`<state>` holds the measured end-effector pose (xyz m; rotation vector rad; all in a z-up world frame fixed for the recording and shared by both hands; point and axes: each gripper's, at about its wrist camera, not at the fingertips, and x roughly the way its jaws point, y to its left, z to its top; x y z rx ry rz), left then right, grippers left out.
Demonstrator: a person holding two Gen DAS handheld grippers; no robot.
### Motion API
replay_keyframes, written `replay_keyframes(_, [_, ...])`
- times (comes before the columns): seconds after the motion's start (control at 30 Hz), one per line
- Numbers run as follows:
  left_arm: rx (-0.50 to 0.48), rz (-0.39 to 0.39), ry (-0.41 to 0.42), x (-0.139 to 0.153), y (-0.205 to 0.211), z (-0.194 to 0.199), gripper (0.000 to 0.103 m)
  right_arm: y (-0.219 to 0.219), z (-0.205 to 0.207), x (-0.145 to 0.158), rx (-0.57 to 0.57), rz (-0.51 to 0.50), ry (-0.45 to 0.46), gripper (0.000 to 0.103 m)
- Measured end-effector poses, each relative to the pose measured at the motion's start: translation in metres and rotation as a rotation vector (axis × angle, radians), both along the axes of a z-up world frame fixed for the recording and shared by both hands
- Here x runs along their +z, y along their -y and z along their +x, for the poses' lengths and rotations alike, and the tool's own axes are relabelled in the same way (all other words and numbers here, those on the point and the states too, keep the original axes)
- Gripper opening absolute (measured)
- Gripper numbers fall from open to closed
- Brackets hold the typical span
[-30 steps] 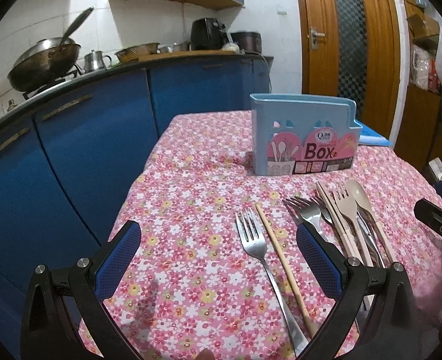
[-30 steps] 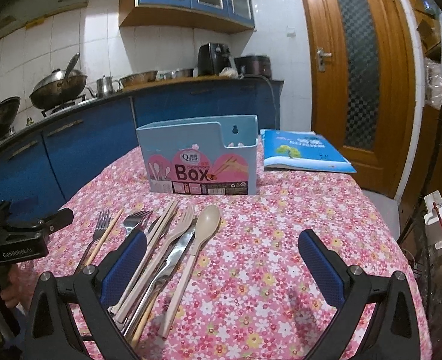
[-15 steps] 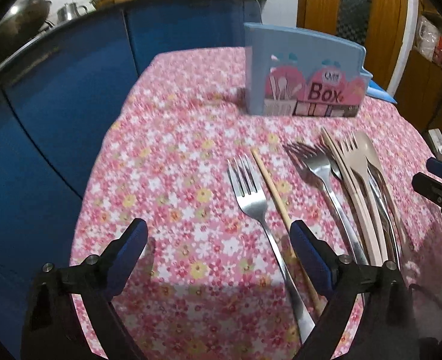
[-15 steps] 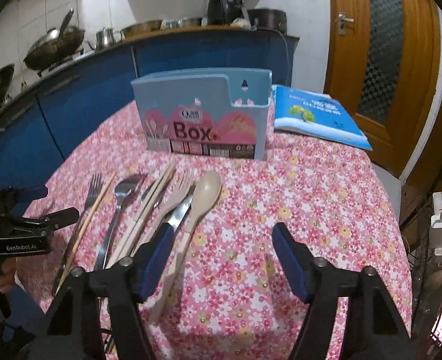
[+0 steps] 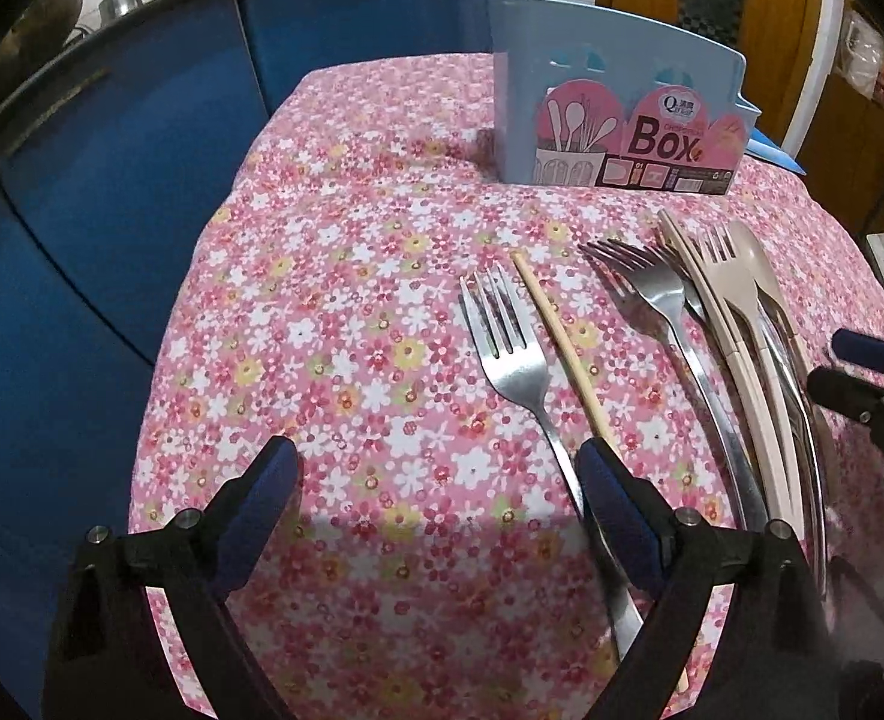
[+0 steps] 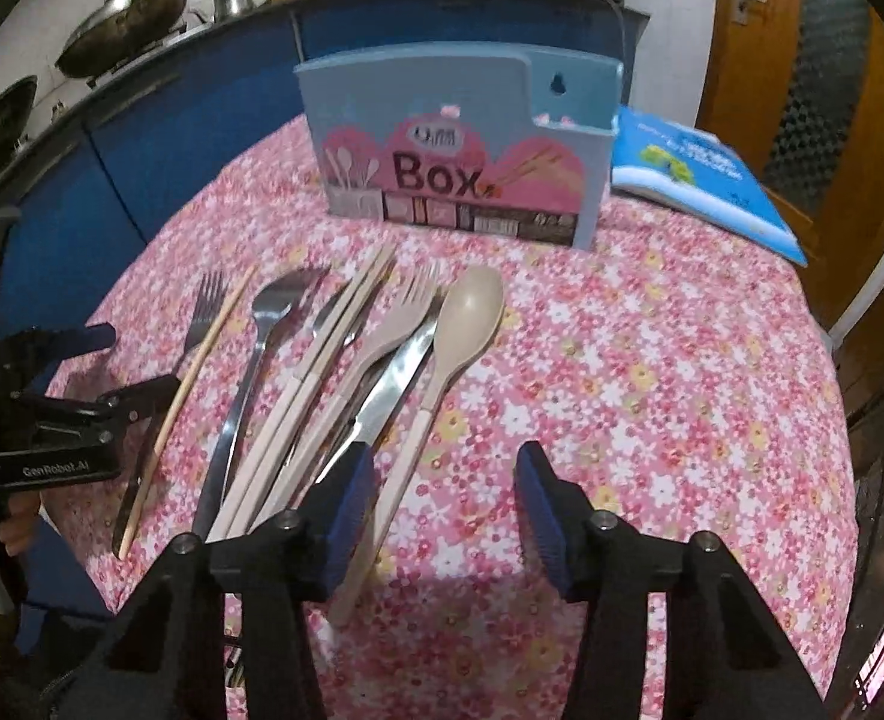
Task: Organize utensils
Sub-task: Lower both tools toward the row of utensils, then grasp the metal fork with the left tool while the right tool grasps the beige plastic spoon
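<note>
Your left gripper [image 5: 436, 480] is hanging wide apart, empty, over the worktop [image 5: 334, 312]. Your right gripper [image 6: 442, 480] has been narrowing, half-spread, nothing clamped, beside the beige spoon [image 6: 451, 348]; utensil box [image 6: 460, 150] behind.

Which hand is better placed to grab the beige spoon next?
Right, probably. The right hand-held gripper hangs over the beige spoon, whose handle runs beside its left pad; its jaws have just been closing, pressing nothing. The left hand-held gripper sits by the steel fork.
</note>
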<state>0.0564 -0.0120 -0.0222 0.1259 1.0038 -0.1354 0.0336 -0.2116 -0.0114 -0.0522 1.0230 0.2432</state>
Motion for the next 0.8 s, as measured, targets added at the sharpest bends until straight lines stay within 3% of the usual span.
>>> replay_keyframes(0.17, [-0.013, -0.028, -0.046, -0.002, -0.002, 0.010, 0.091, 0.000, 0.009, -0.004, 0.003, -0.011, -0.045, 0.049])
replay_keyframes(0.27, [-0.047, -0.045, -0.064, -0.002, 0.003, 0.017, 0.082, -0.001, 0.016, -0.003, 0.008, -0.038, -0.055, 0.038])
replay_keyframes(0.4, [-0.104, -0.052, -0.079, 0.001, 0.013, 0.021, 0.054, 0.003, 0.025, -0.003, 0.002, -0.047, -0.076, 0.013])
replay_keyframes(0.43, [-0.114, -0.047, -0.081, 0.002, 0.015, 0.022, 0.043, 0.006, 0.027, -0.003, -0.002, -0.042, -0.085, 0.012])
replay_keyframes(0.6, [-0.132, -0.052, -0.108, 0.005, 0.016, 0.026, 0.018, 0.020, 0.030, -0.001, -0.016, -0.056, -0.106, 0.009])
replay_keyframes(0.8, [-0.111, -0.106, -0.183, 0.005, 0.006, 0.036, 0.018, 0.026, 0.031, -0.002, -0.008, -0.042, -0.153, 0.008])
